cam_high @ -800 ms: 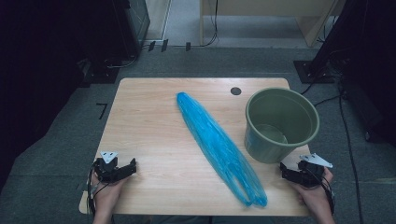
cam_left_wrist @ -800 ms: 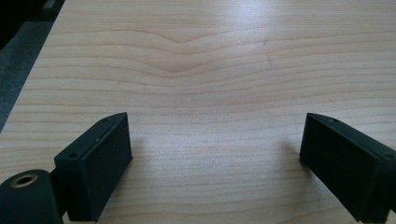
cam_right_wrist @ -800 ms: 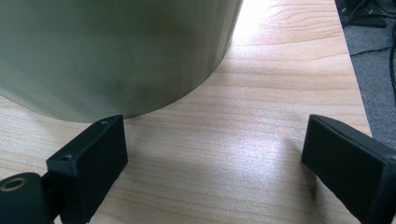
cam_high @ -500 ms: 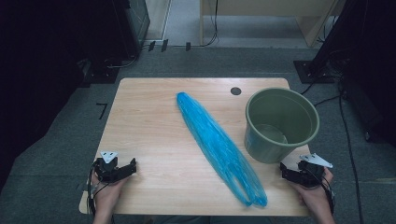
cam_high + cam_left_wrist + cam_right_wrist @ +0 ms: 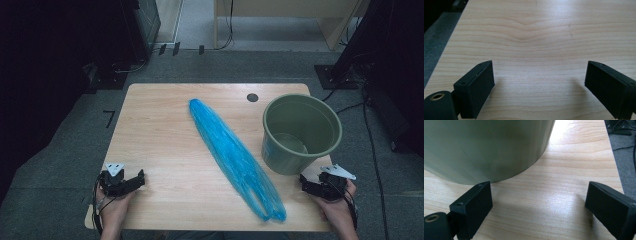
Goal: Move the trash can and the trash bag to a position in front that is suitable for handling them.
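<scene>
A long blue plastic bag (image 5: 232, 156) lies rolled up diagonally across the middle of the wooden table (image 5: 165, 135). A green bucket (image 5: 300, 132) stands upright at the right side, nothing visible inside it. My left gripper (image 5: 136, 179) rests near the front left corner, open, with bare wood between its jaws (image 5: 539, 82). My right gripper (image 5: 306, 184) sits at the front right, just in front of the bucket, also open. In the right gripper view the bucket wall (image 5: 486, 147) rises close ahead, and the right gripper (image 5: 537, 207) has nothing between its jaws.
A small dark round hole (image 5: 252, 97) marks the table's far edge near the bucket. Grey carpet (image 5: 65, 165) surrounds the table, with cables and dark furniture legs beyond the far side. Bare wood stretches left of the bag.
</scene>
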`<state>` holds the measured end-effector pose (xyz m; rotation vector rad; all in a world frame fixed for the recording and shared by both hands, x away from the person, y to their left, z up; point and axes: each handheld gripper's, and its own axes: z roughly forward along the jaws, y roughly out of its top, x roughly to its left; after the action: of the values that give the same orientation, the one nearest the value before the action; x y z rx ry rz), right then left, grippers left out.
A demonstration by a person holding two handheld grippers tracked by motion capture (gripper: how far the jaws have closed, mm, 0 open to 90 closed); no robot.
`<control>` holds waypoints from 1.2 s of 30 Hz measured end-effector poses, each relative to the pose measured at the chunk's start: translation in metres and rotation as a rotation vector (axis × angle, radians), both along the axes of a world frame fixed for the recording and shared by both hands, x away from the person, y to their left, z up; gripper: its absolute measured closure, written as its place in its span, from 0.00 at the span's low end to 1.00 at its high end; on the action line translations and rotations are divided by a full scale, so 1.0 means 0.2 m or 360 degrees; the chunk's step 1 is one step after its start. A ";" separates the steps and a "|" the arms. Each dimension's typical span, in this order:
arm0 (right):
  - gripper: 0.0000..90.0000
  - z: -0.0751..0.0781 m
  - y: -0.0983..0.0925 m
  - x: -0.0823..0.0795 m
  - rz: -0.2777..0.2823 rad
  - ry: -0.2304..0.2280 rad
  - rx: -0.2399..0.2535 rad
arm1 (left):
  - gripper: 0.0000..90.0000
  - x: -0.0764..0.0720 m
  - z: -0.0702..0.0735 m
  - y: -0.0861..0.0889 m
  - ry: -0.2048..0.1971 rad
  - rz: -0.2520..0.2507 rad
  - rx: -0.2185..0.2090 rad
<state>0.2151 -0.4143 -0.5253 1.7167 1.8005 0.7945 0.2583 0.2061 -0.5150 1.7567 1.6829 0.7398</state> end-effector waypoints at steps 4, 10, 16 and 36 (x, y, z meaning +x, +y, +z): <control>0.13 0.00 0.00 0.00 0.0021 -0.0016 -0.0003 | 0.09 0.00 0.00 -0.03 0.0001 -0.0027 -0.0045; 0.18 0.00 0.04 -0.02 0.0063 -0.0041 -0.0025 | 0.09 0.00 0.01 -0.10 -0.0004 -0.0113 -0.0066; 0.18 0.00 0.06 -0.02 0.0037 -0.0033 -0.0007 | 0.09 0.01 0.01 -0.12 -0.0011 -0.0115 -0.0082; 0.17 0.00 0.39 -0.05 0.0173 -0.0035 -0.0001 | 0.09 0.02 0.01 -0.22 -0.0022 -0.0193 -0.0114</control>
<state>0.2055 -0.3354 -0.5243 1.6143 1.8921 0.8540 0.2625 0.1622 -0.5132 1.7820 1.5591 0.6289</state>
